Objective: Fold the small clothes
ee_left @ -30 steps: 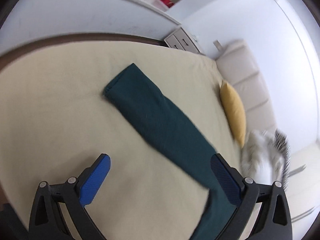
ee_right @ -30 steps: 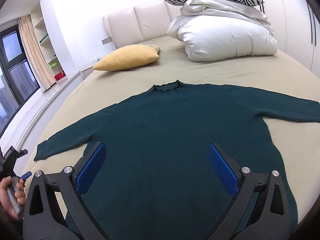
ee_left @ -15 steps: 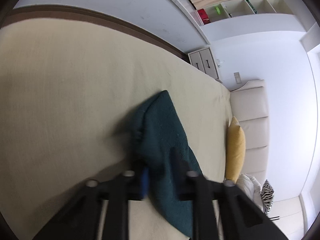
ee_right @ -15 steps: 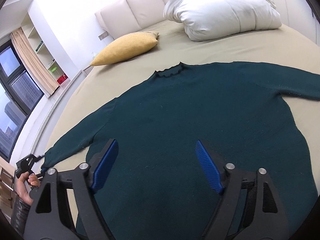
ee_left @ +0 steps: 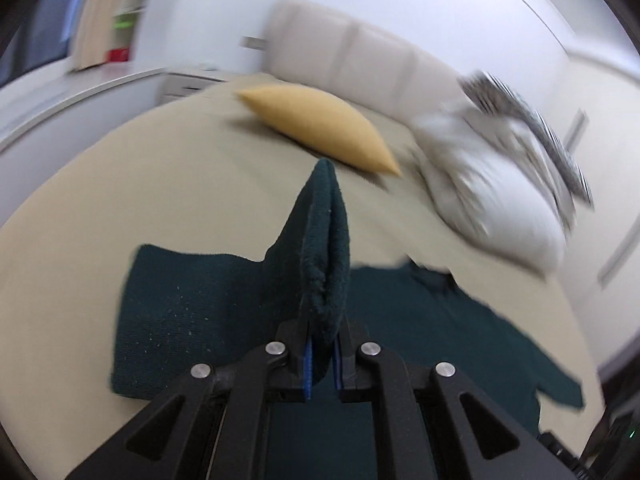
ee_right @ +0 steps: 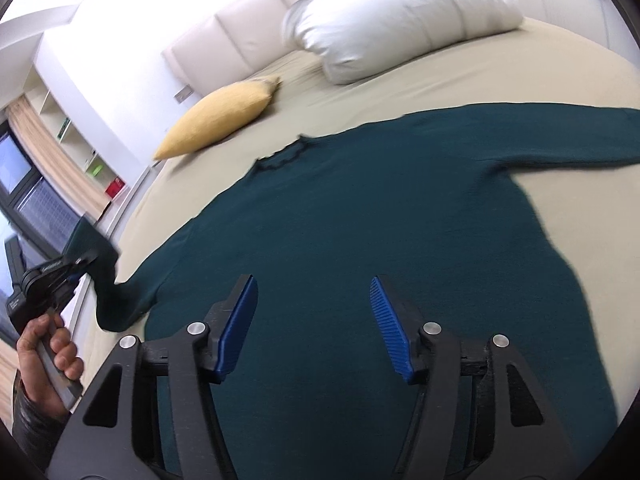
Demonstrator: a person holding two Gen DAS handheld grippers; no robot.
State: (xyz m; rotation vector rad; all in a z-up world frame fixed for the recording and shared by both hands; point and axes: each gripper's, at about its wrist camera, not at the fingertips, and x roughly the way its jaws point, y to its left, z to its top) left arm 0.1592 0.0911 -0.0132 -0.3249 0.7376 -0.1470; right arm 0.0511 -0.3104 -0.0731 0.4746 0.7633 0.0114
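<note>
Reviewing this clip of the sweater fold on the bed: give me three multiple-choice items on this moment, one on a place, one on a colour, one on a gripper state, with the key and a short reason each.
1. Where does the yellow cushion lie?
A. on the sweater's chest
B. on the bed beyond the collar, near the headboard
C. on the floor

2. What colour is the sweater?
A. dark green
B. red
C. white

3. How do the two grippers stand?
A. both open
B. left open, right shut on the hem
C. left gripper shut on the sleeve cuff, right gripper open

Key:
1 B, the cushion rests on the beige sheet past the neckline, clear of the sweater.
2 A, every visible part of the knit is dark green.
3 C, the left wrist view shows the cuff pinched between the blue pads and lifted, while the right fingers stand wide apart above the sweater body.
</note>
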